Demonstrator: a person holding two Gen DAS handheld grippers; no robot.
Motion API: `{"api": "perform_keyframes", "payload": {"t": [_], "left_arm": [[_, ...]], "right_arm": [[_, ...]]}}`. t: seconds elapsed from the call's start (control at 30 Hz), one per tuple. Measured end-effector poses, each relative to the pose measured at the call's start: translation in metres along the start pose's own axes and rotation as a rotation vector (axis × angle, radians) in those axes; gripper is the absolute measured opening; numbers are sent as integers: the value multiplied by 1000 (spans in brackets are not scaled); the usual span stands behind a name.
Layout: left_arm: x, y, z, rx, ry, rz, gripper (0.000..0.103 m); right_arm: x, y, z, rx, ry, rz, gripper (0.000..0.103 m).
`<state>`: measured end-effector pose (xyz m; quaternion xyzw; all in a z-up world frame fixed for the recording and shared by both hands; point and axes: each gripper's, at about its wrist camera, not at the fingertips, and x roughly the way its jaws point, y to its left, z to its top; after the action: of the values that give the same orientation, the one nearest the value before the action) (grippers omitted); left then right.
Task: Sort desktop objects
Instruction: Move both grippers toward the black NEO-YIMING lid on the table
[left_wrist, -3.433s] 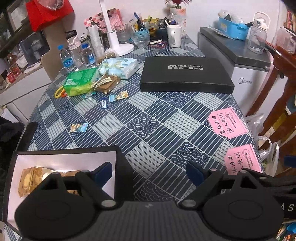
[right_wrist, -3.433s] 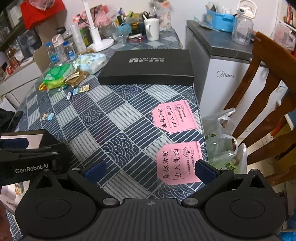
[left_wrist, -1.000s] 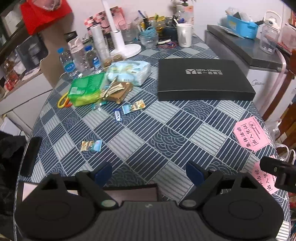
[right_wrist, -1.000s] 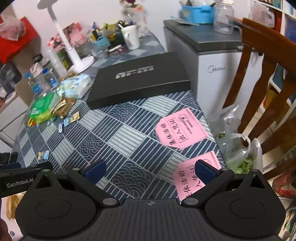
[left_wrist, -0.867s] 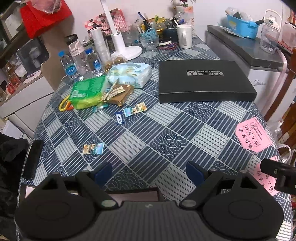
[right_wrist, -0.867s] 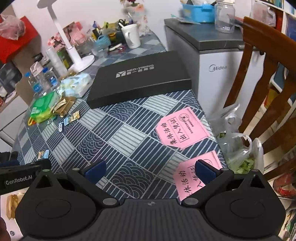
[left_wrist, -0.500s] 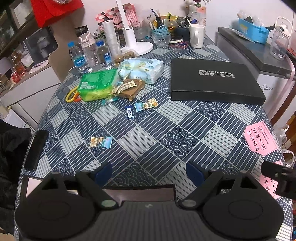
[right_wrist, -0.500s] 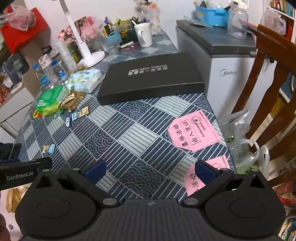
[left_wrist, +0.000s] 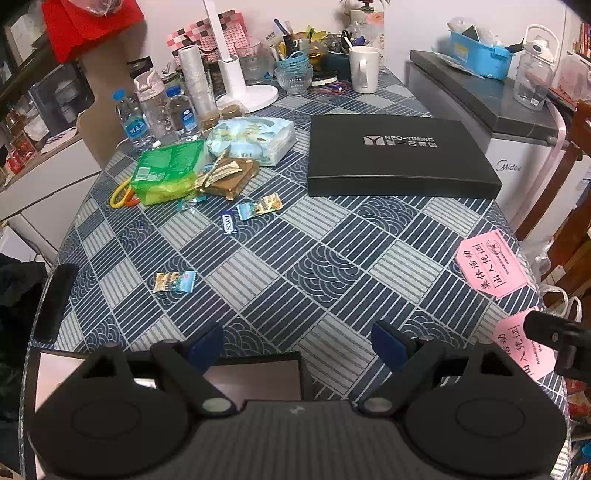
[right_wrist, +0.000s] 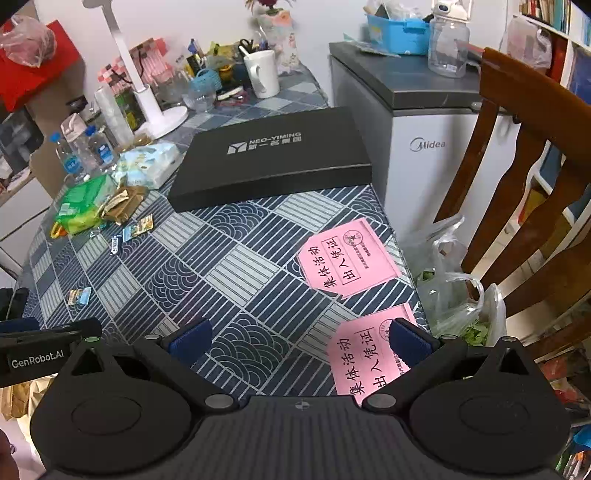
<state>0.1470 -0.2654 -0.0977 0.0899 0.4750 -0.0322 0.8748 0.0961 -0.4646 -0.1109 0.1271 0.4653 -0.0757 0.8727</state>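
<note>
My left gripper (left_wrist: 295, 341) is open above the near edge of the patterned table (left_wrist: 332, 266), just over an open black box (left_wrist: 255, 376). Small candy wrappers lie ahead: one (left_wrist: 173, 281) to the near left, two more (left_wrist: 258, 207) farther off. A green packet (left_wrist: 166, 171), a brown packet (left_wrist: 229, 177) and a tissue pack (left_wrist: 255, 138) cluster at the far left. My right gripper (right_wrist: 299, 341) is open and empty over the near right edge, above a pink slip (right_wrist: 369, 354); a second pink slip (right_wrist: 347, 258) lies beyond it.
A flat black lidded box (left_wrist: 399, 155) sits at the far right of the table. Bottles (left_wrist: 133, 118), a lamp base (left_wrist: 247, 96), a mug (left_wrist: 364, 68) and cups crowd the back. A white fridge (right_wrist: 432, 147) and wooden chair (right_wrist: 524, 177) stand to the right. A dark phone (left_wrist: 55, 302) lies at the left edge.
Both grippers have drawn back and risen from the open box, so more of the table shows. Both stayed open and empty.
</note>
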Motion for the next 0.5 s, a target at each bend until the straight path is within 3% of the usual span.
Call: {"api": "perform_keyframes", "payload": {"t": [0.3, 0.5], "left_arm": [[6, 35, -2, -77, 13, 44, 103], [12, 28, 2, -58, 18, 31, 103]], "right_arm": [[6, 28, -3, -48, 15, 48, 103], [10, 28, 4, -55, 15, 40, 103]]}}
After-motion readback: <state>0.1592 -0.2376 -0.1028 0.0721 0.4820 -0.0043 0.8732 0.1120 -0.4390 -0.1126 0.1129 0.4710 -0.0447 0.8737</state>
